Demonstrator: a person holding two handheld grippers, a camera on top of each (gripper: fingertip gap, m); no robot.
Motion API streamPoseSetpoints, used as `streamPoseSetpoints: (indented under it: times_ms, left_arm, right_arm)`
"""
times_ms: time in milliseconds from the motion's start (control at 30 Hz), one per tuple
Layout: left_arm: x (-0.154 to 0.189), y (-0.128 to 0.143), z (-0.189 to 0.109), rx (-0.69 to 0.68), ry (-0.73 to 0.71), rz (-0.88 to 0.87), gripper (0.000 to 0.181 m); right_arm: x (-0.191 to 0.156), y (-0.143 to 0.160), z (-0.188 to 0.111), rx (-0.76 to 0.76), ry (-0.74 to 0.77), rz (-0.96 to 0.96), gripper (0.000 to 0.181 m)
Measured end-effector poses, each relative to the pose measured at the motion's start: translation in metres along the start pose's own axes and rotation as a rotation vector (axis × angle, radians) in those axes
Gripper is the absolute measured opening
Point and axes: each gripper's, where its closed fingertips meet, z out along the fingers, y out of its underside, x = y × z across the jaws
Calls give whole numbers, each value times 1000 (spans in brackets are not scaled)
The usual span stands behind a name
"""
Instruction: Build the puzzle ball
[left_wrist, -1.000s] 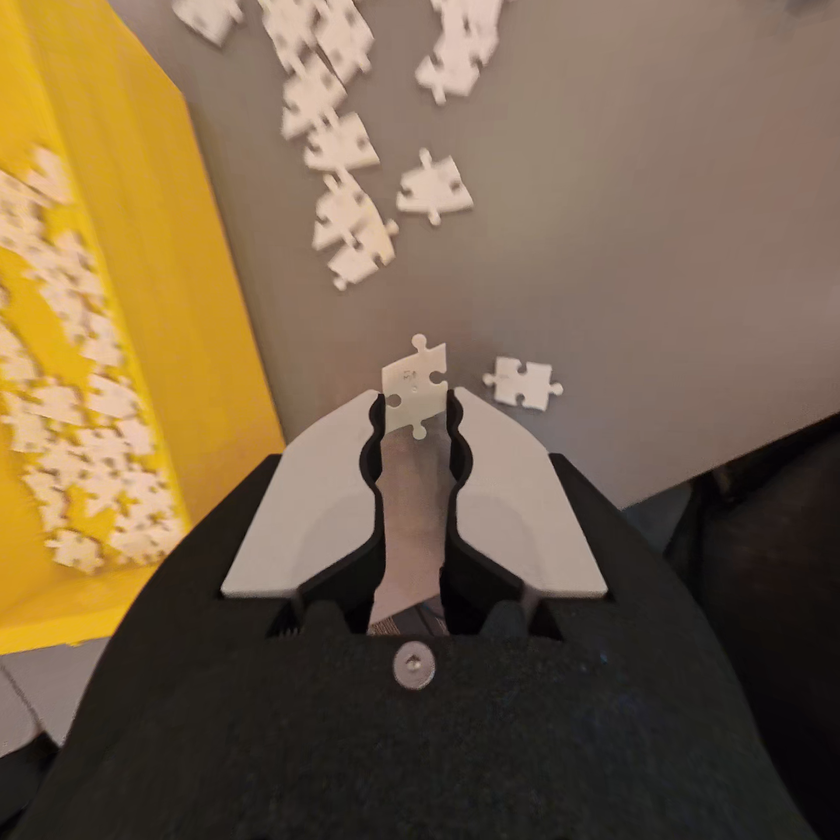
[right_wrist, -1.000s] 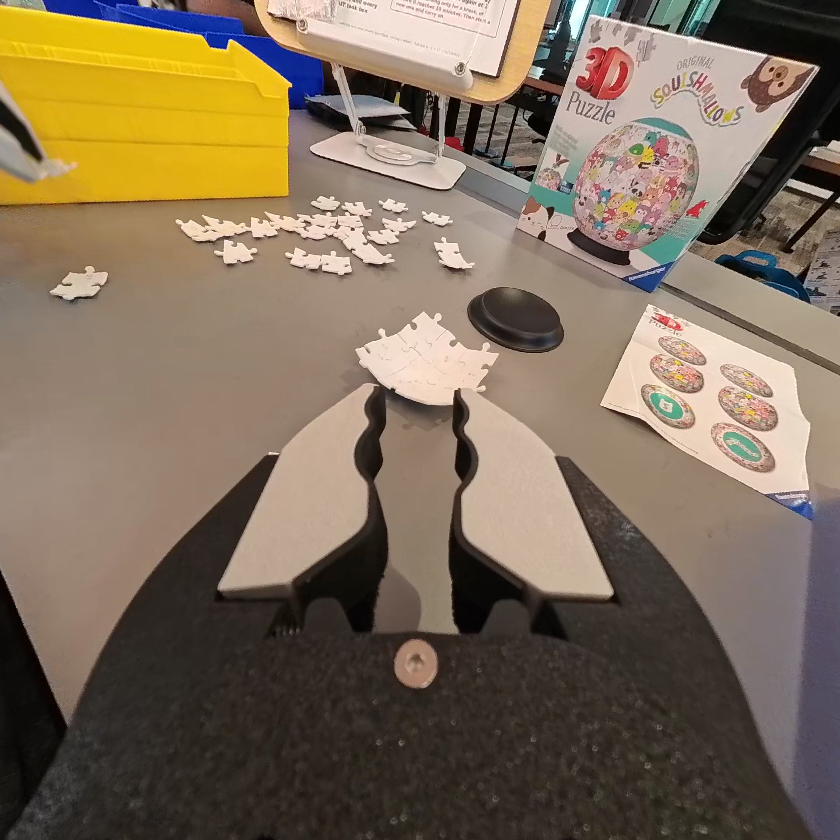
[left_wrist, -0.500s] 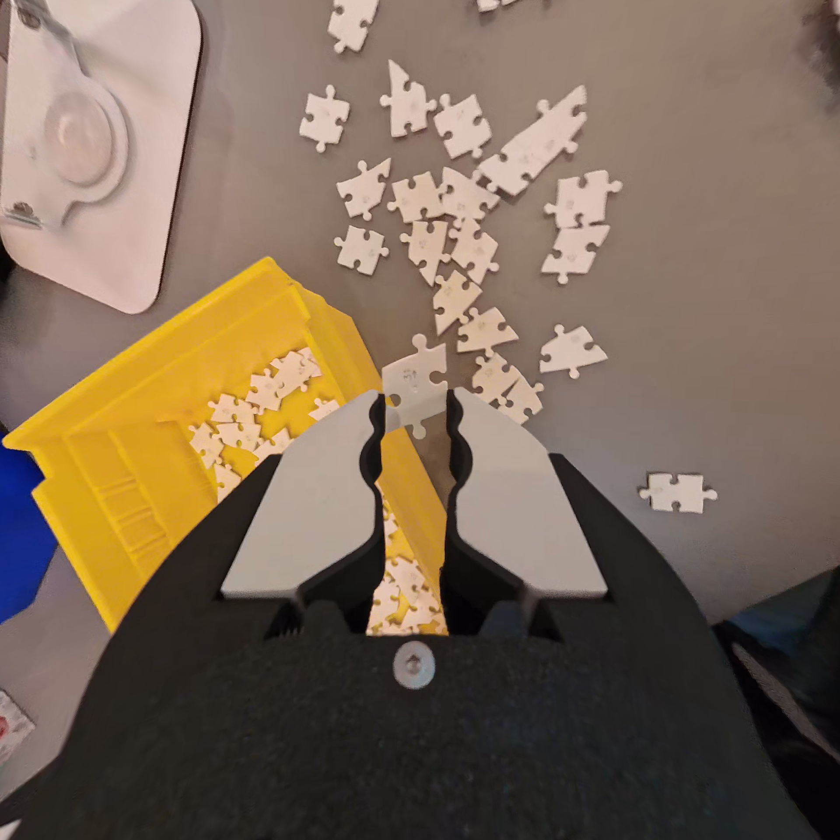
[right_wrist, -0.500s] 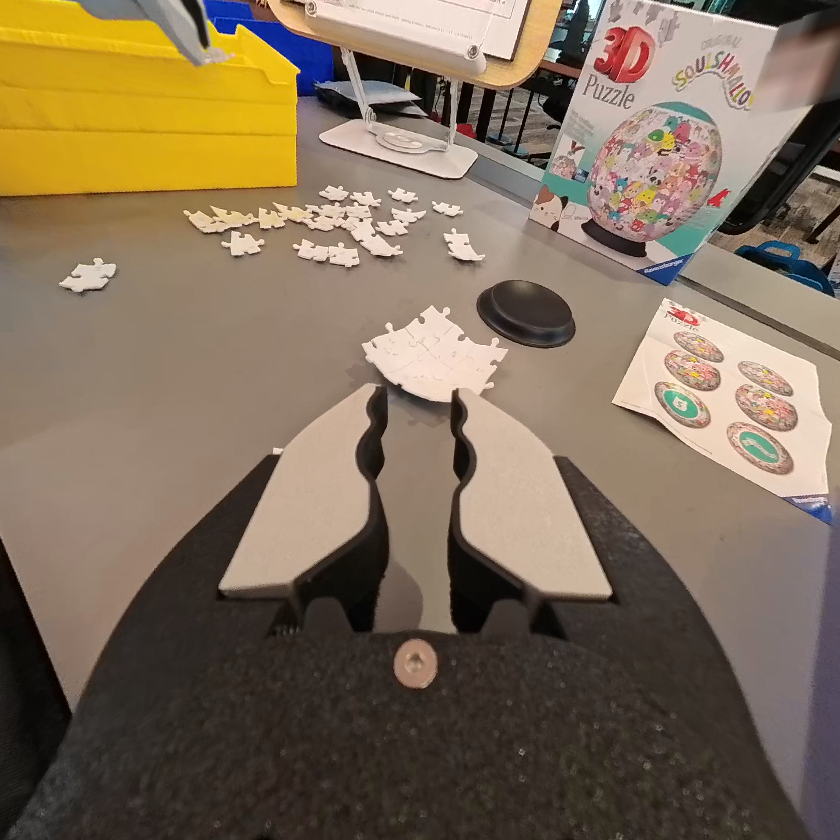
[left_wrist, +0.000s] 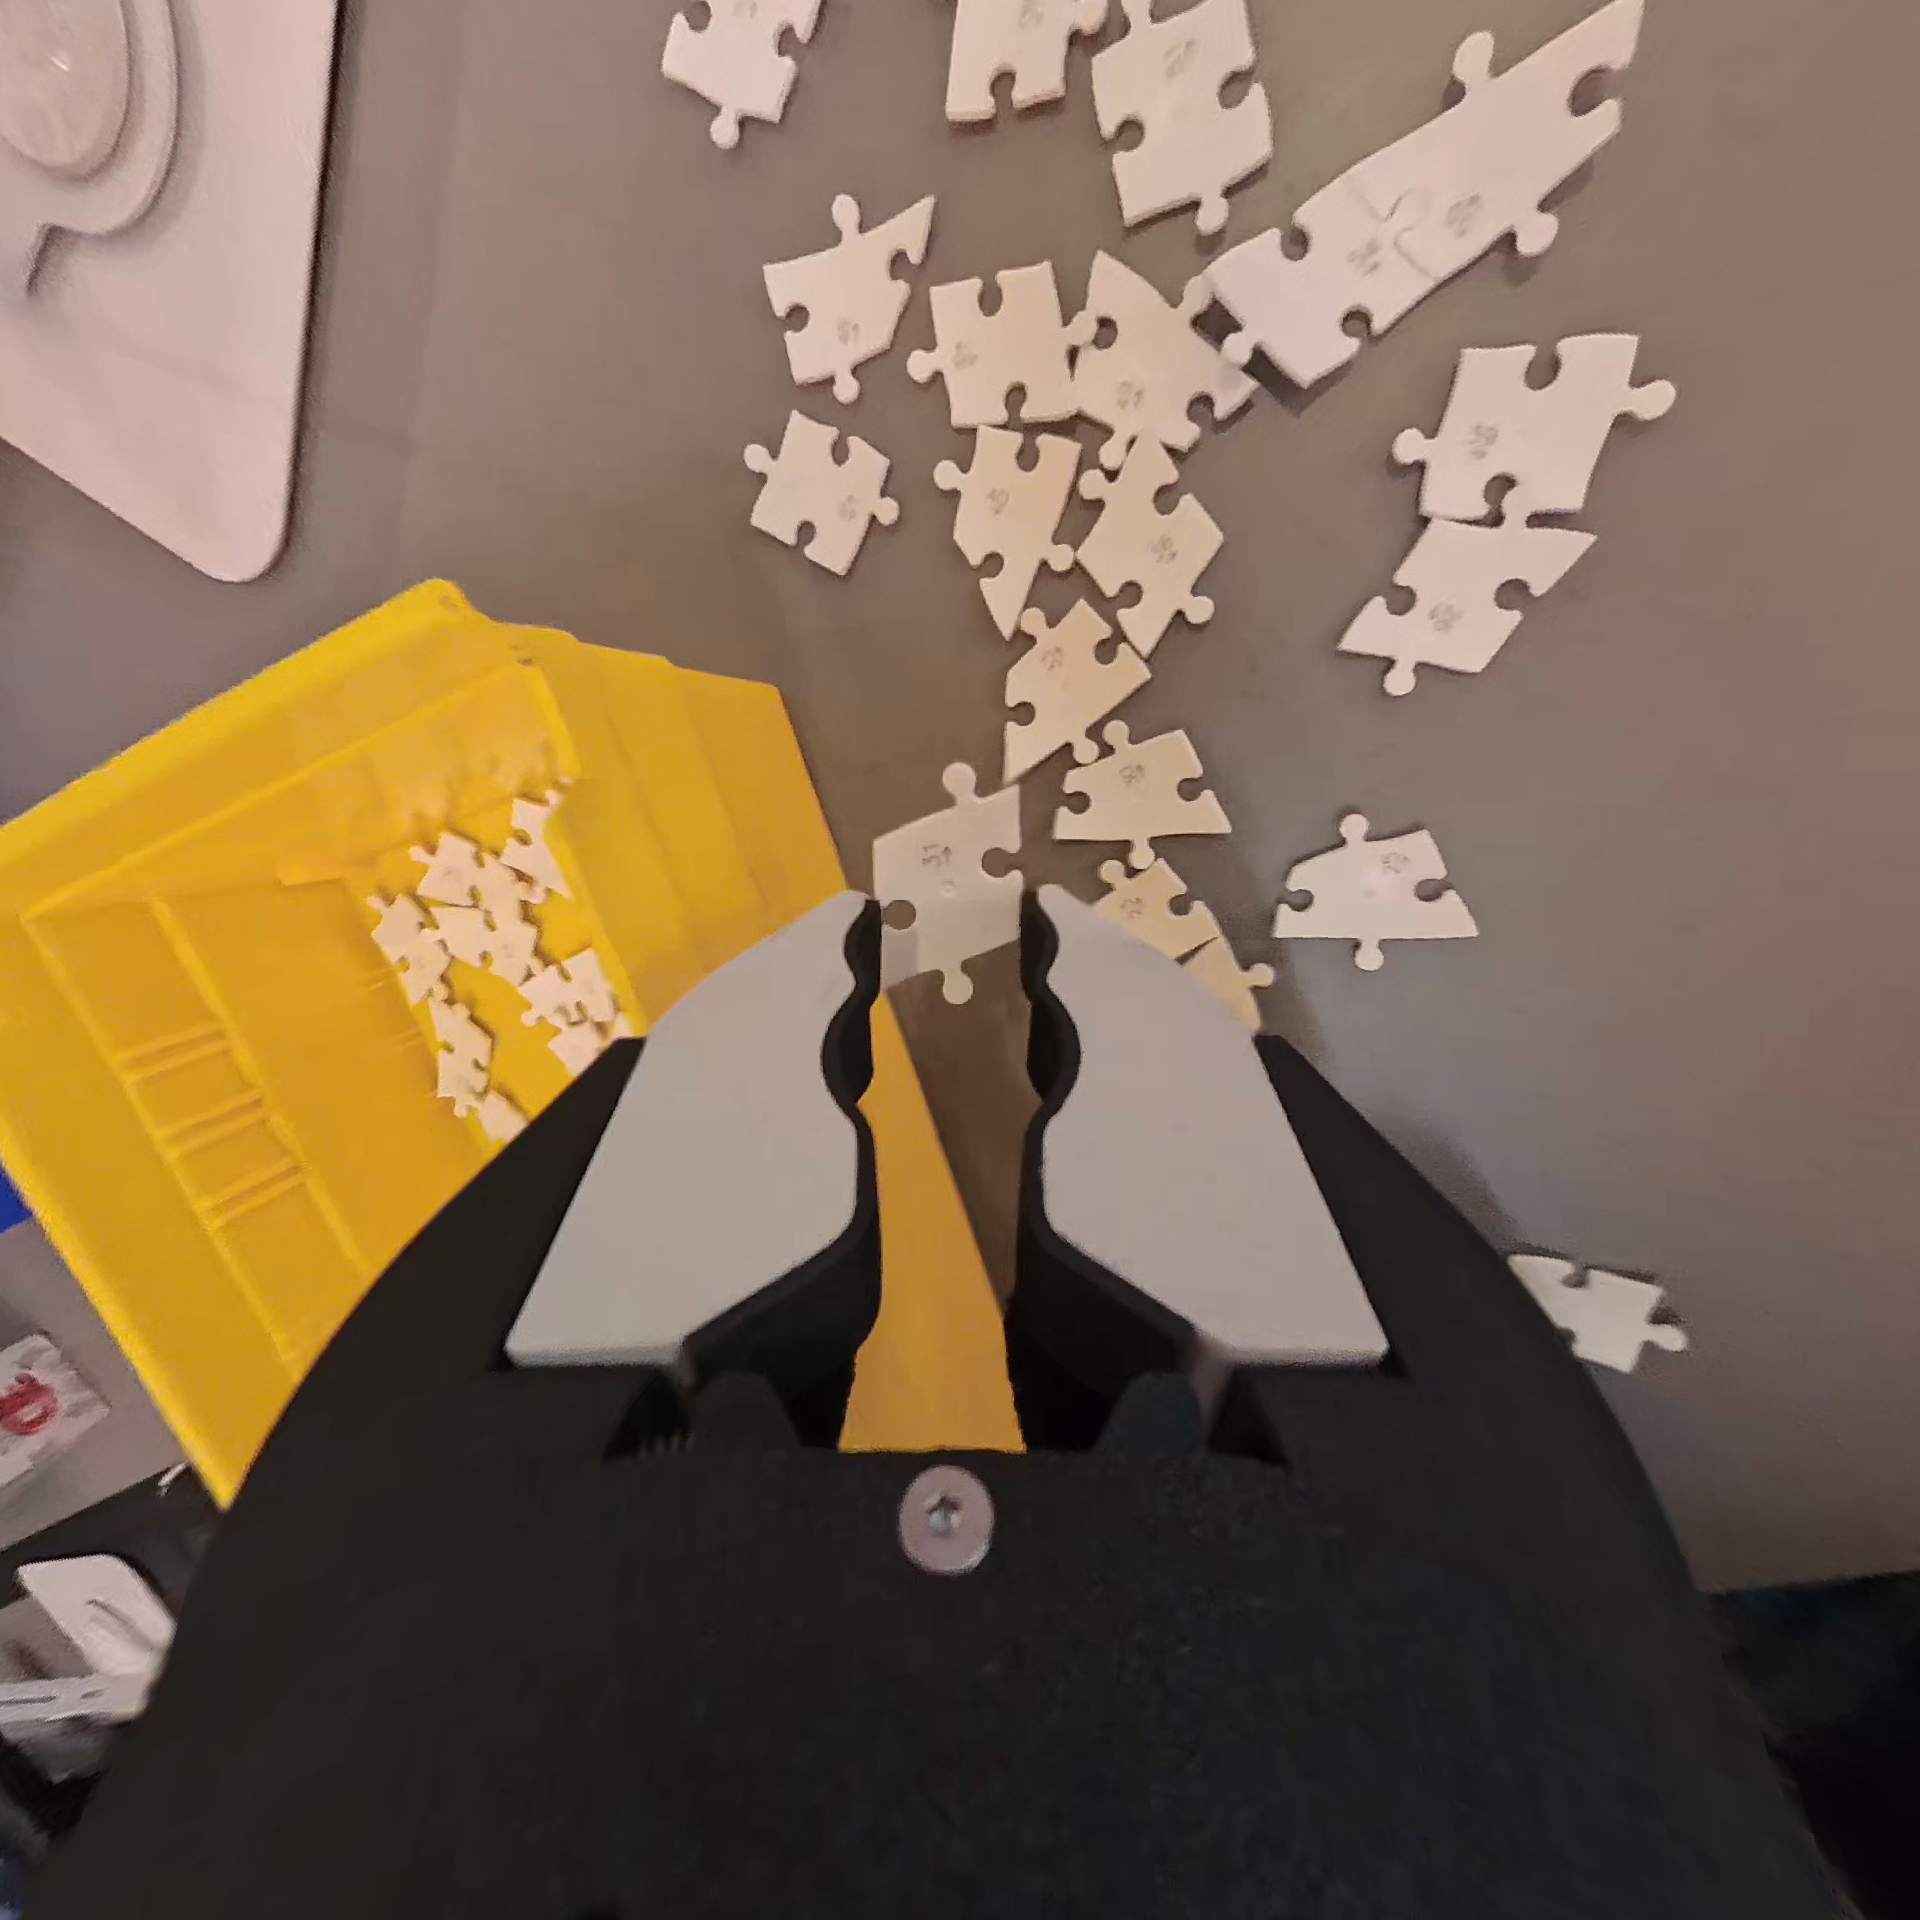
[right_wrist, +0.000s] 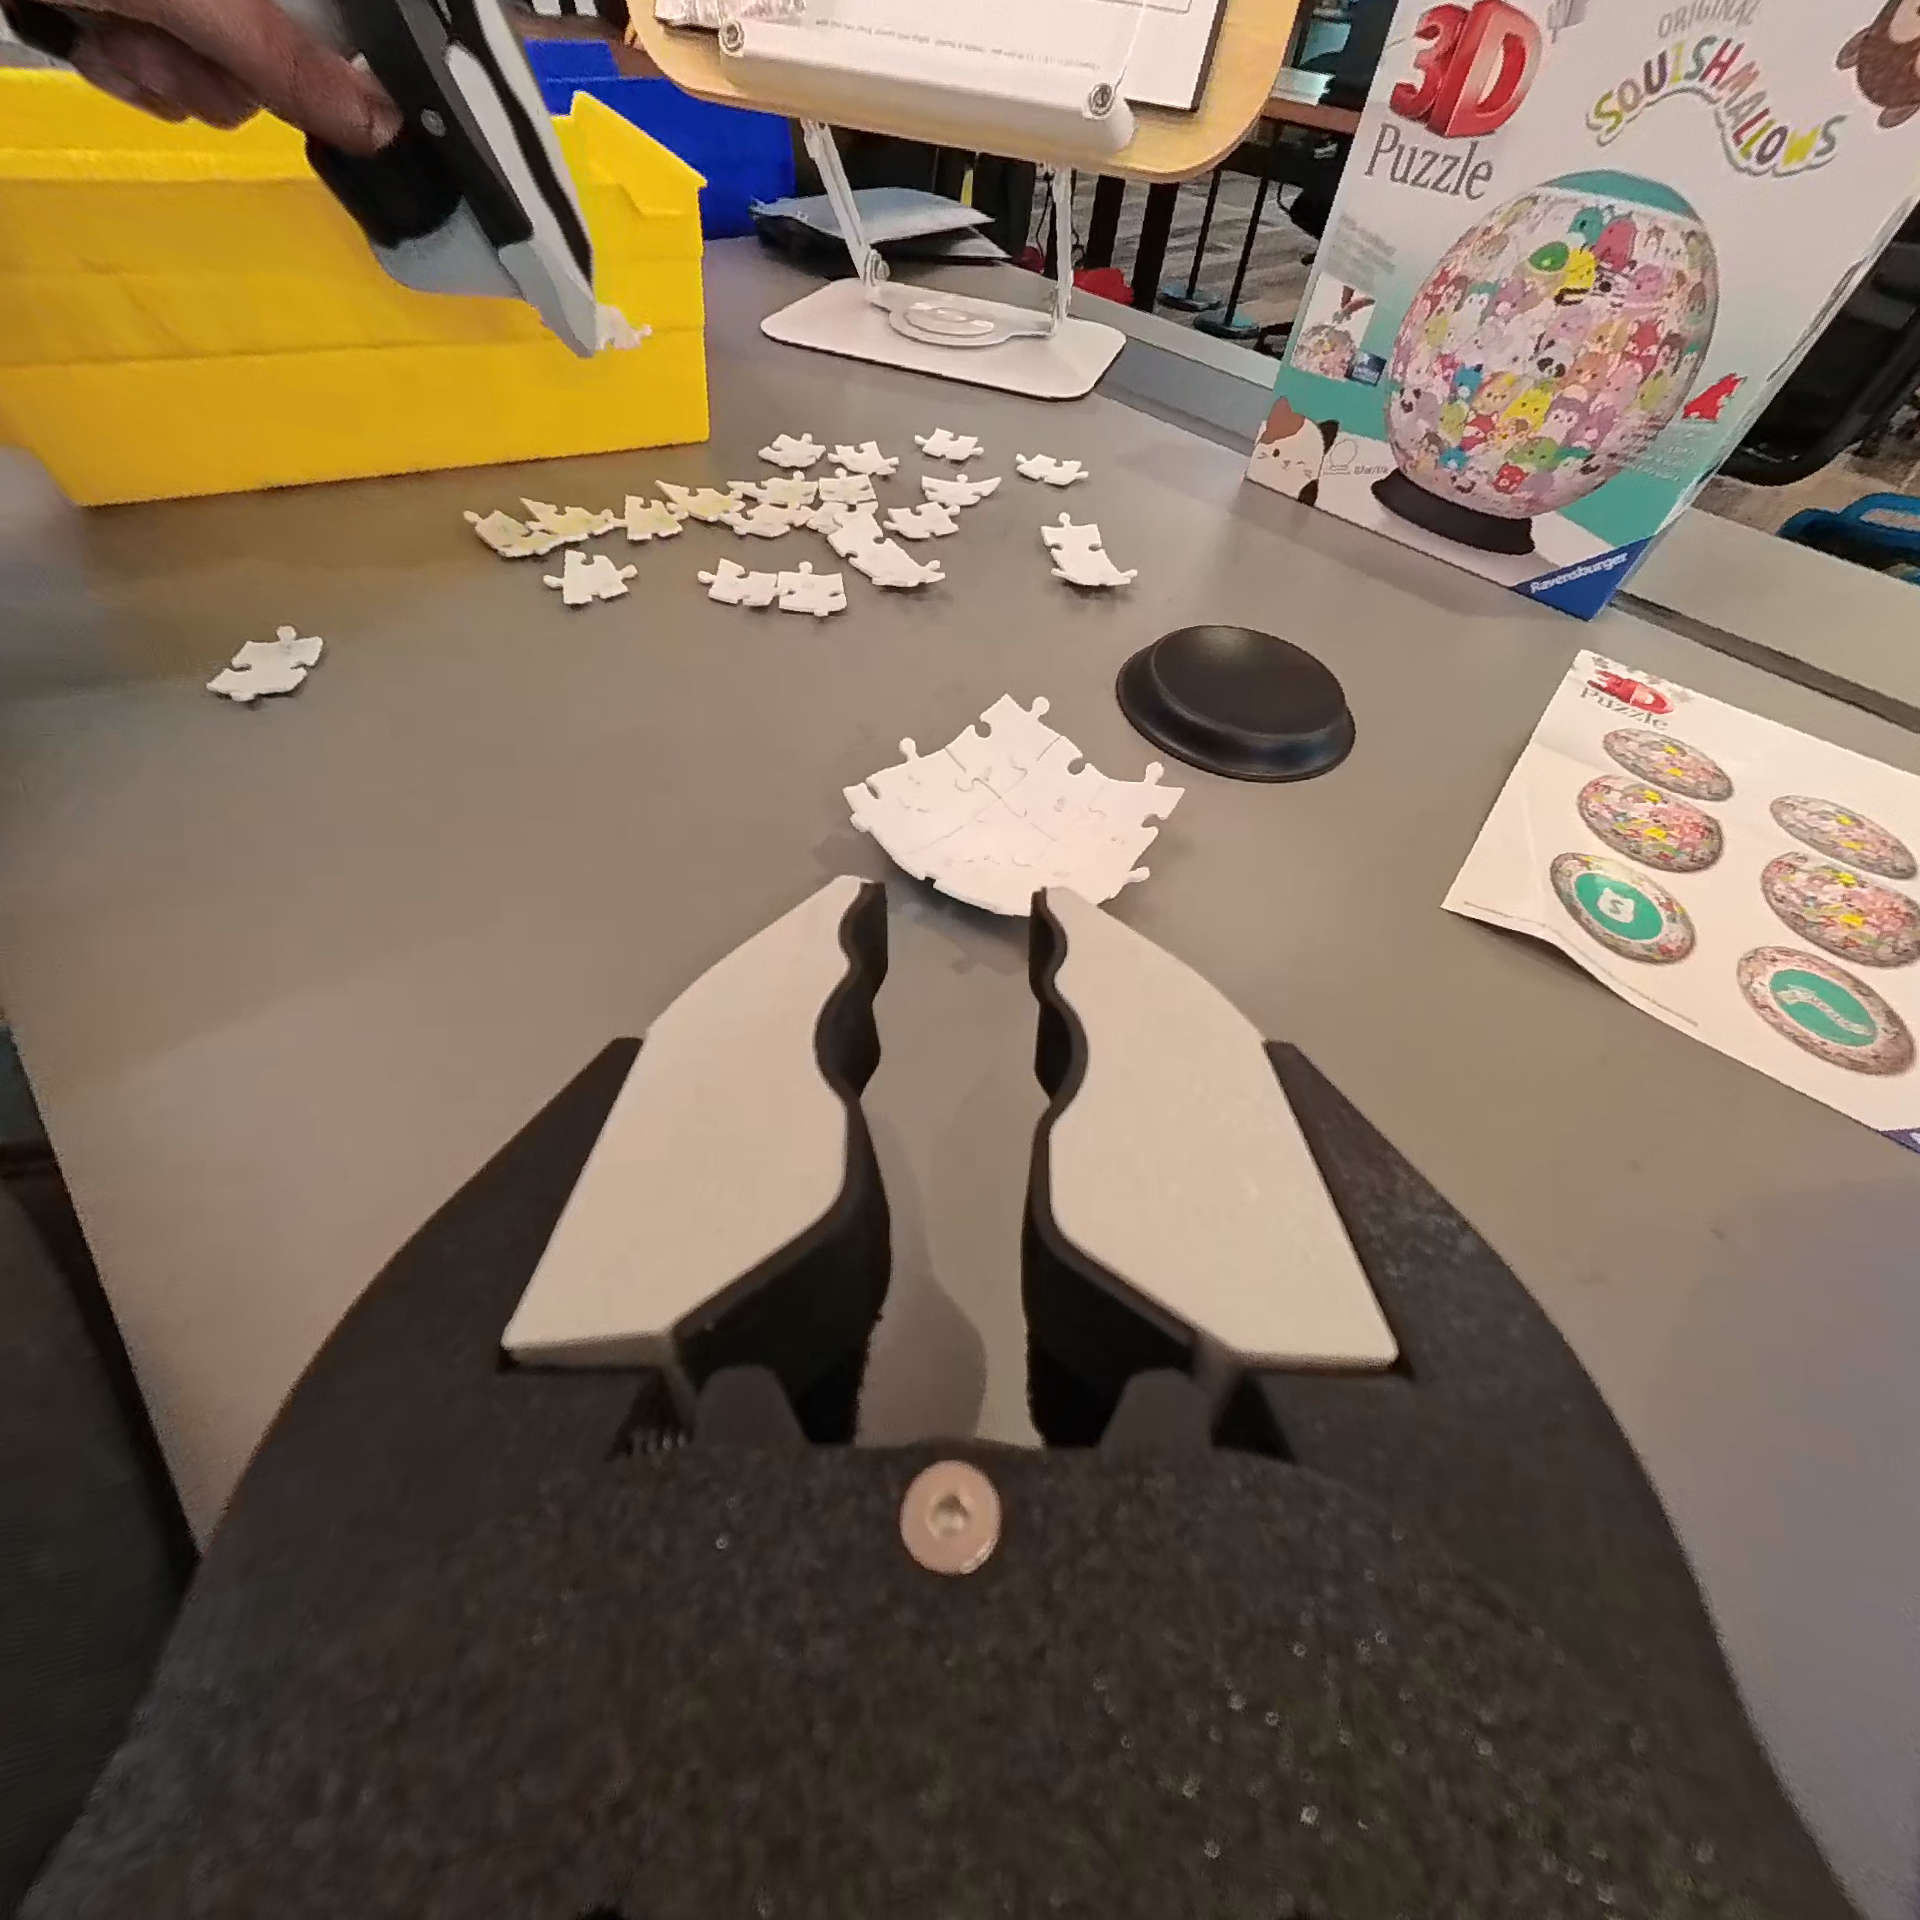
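Observation:
My left gripper (left_wrist: 951, 925) is shut on a single white puzzle piece (left_wrist: 948, 883), held by its side edges and sticking out past the fingertips. It hovers above the corner of a yellow bin (left_wrist: 260, 935) and several loose white pieces (left_wrist: 1122, 468) on the grey table. In the right wrist view the left gripper (right_wrist: 582, 312) is raised at top left, the piece (right_wrist: 623, 332) at its tip. My right gripper (right_wrist: 956, 904) is open and empty, low over the table just short of a curved patch of joined white pieces (right_wrist: 1018, 810).
A black round stand (right_wrist: 1236, 701) sits behind the patch. The puzzle box (right_wrist: 1558, 312) stands at the right, a printed leaflet (right_wrist: 1714, 883) lies in front of it. A sign holder's white base (right_wrist: 945, 332) is at the back. The yellow bin (right_wrist: 312, 395) holds more pieces. One gripper's finger ends stand about 35 cm off the other's.
My left gripper has carried the piece up and across, from beside the bin to above its corner and the loose pieces. The grasp has not shifted. My right gripper has barely moved.

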Motion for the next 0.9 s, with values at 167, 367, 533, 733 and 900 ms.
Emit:
streamPoseSetpoints:
  times_ms: [167,367,533,733,900]
  left_arm:
    - [26,0,5,42,76,-94,25]
    - [57,-14,29,52,159,-56,25]
    - [72,-23,43,36,185,77,25]
    - [64,-23,49,1,161,148,25]
    - [59,-20,50,-18,137,172,25]
  right_arm:
    - [-3,1,1,-12,-6,-23,26]
    - [-4,1,2,-15,-11,-27,26]
    - [-3,-1,-1,6,-9,-24,26]
    - [-3,0,0,1,-13,-18,26]
    - [-4,0,1,-6,-16,-22,26]
